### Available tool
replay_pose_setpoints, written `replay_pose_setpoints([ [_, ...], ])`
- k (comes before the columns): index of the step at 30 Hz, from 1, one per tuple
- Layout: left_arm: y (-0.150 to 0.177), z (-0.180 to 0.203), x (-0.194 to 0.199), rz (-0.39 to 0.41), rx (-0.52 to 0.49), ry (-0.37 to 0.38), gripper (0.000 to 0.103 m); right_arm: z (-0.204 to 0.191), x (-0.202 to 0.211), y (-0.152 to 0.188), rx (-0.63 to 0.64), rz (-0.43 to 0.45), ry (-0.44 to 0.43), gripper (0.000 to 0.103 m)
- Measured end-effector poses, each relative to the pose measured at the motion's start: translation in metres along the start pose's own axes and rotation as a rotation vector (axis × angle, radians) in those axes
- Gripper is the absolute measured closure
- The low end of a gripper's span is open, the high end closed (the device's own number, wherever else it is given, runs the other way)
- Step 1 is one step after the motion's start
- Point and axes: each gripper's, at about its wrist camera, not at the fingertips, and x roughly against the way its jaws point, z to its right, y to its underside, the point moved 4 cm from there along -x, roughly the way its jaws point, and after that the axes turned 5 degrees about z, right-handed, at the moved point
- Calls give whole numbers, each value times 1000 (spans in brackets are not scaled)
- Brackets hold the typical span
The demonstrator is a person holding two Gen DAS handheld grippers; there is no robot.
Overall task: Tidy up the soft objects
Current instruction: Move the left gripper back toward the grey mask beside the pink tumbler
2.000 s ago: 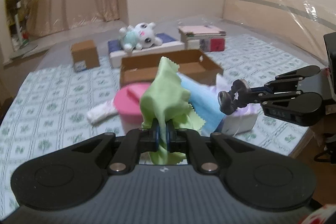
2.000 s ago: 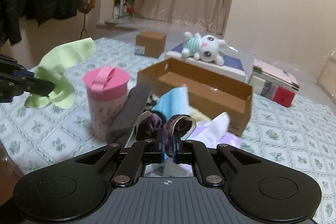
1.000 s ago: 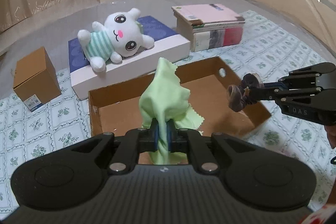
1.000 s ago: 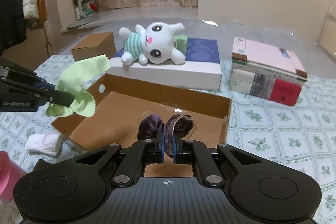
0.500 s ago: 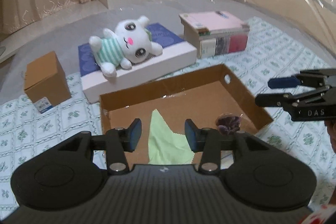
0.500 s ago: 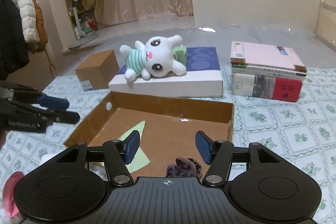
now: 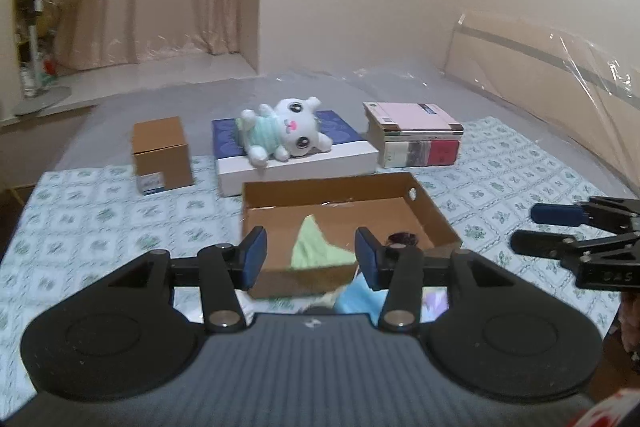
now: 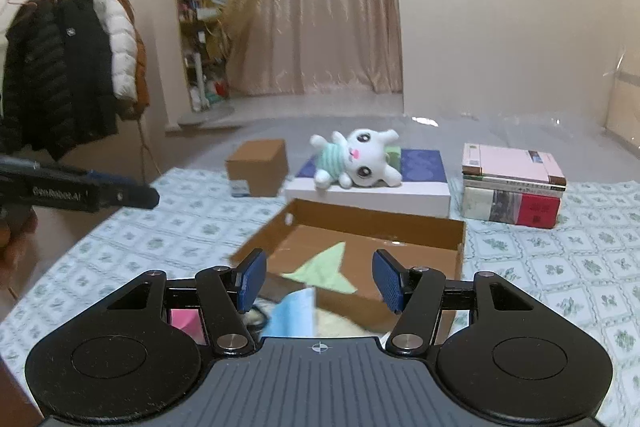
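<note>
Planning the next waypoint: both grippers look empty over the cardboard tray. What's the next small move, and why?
Probably bring the right gripper down toward the light blue cloth lying just in front of the cardboard tray. Both it and the left gripper stand open and hold nothing, the green cloth and dark scrunchie already lie in the tray, and the blue cloth remains outside.

A small closed carton (image 7: 161, 155) sits on the patterned bedspread (image 7: 100, 227); stacked books (image 7: 414, 135) lie right, jackets (image 8: 68, 67) hang left.
</note>
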Motion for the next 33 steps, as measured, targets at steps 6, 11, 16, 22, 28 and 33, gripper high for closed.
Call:
replay_pose_setpoints([
  [6, 46, -16, 62, 45, 46, -127, 58, -28, 46, 36, -45, 8, 2, 44],
  [11, 92, -26, 101, 33, 93, -208, 58, -37, 63, 68, -90, -30, 16, 44],
  [16, 125, -26, 118, -7, 125, -206, 58, -42, 73, 86, -76, -66, 31, 44],
  [22, 137, -10, 114, -34, 118, -171, 58, -44, 78, 97, -63, -77, 46, 44],
  [28, 143, 17, 98, -47, 71, -137, 58, -42, 78, 102, -62, -83, 56, 44],
  [33, 153, 37, 74, -68, 36, -108, 58, -36, 72, 107, -67, -93, 66, 44],
])
